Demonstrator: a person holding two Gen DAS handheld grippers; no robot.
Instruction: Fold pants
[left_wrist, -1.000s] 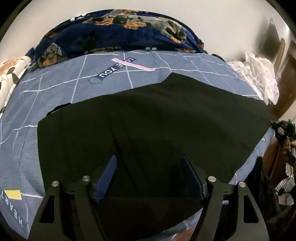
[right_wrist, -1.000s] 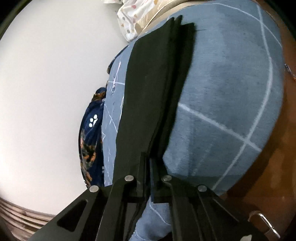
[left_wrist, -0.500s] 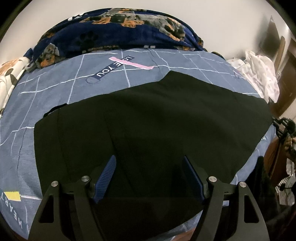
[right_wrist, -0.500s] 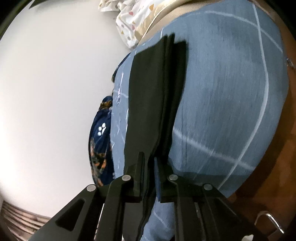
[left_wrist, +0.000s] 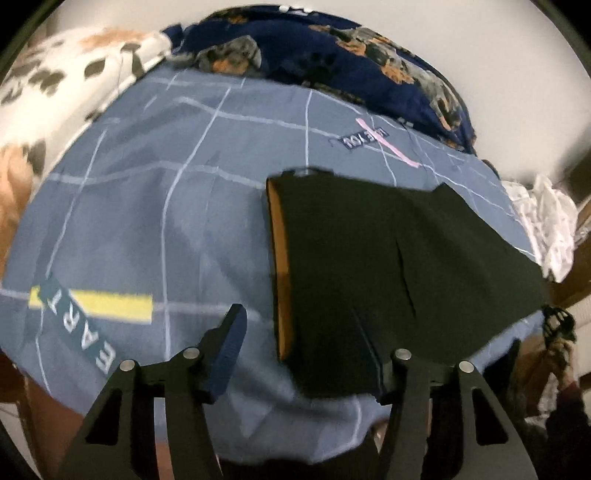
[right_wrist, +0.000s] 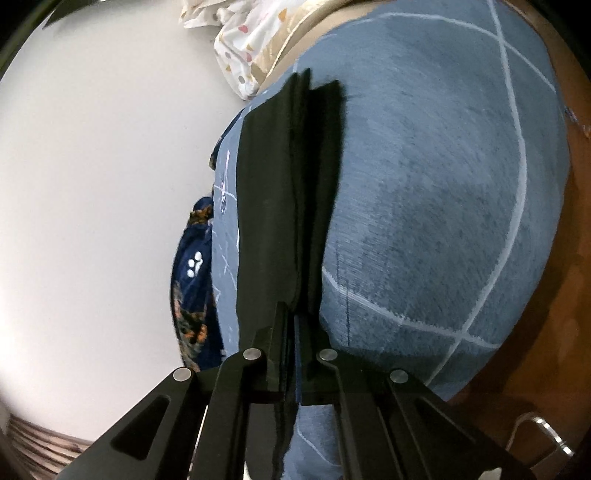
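Black pants (left_wrist: 388, 258) lie flat on the blue bed sheet (left_wrist: 166, 221). The left gripper (left_wrist: 306, 350) hangs over their near corner, its fingers (left_wrist: 229, 339) apart and closing; one finger is over bare sheet, the other over cloth, with the pants' edge between them. The right gripper (right_wrist: 291, 332) has its fingers together, clamped on the pants' (right_wrist: 280, 184) folded edge.

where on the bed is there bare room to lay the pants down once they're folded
Bare bedsheet lies left of the black pants, between the spotted white bedding and the near edge. The far edge is crowded by the dog-print blanket; white clothes crowd the right corner.
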